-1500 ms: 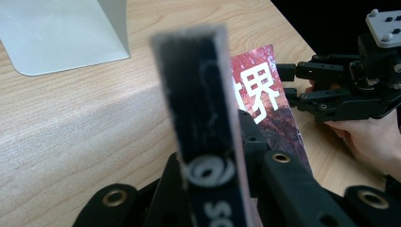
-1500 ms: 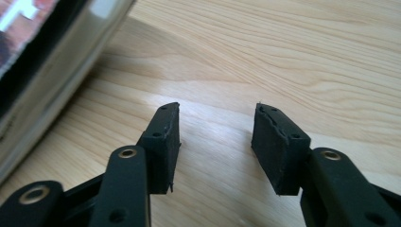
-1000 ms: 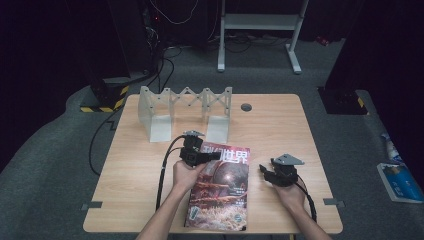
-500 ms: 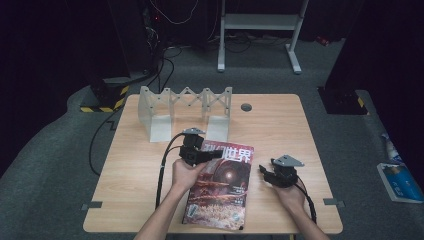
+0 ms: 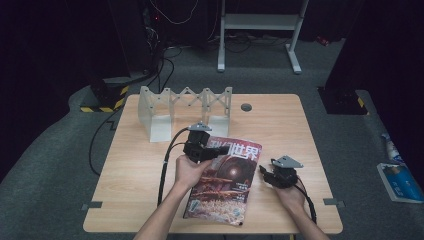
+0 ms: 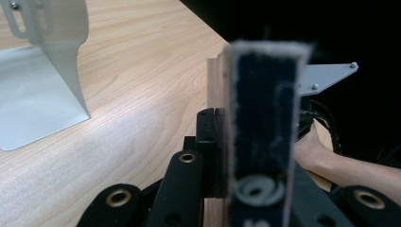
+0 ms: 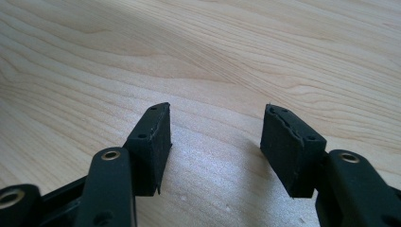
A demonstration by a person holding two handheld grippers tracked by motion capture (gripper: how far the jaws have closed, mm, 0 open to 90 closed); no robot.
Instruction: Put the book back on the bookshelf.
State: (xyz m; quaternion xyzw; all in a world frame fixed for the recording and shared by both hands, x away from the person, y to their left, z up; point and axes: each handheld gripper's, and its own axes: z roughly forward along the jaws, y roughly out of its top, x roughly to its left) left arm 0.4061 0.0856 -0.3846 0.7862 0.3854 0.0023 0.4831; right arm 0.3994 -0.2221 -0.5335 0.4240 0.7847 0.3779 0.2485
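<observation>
A magazine (image 5: 225,182) with a dark red cover and white characters at its top lies tilted, its upper left corner raised off the wooden table (image 5: 130,165). My left gripper (image 5: 212,151) is shut on that top edge. In the left gripper view the magazine's spine (image 6: 262,132) stands on edge, blurred, between the black jaws, with the other hand behind it. My right gripper (image 5: 265,172) rests just right of the magazine, open. In the right gripper view its pads (image 7: 153,142) are spread over bare wood with nothing between them.
A white accordion-style file rack (image 5: 185,110) stands at the back of the table, just behind the left gripper; one of its plates (image 6: 42,71) shows in the left gripper view. A round grey grommet (image 5: 246,107) sits near the far edge. A blue packet (image 5: 400,181) lies on the floor, right.
My left gripper has risen with the magazine's top edge, so the magazine tilts up more steeply than a second ago. The right gripper has stayed where it was.
</observation>
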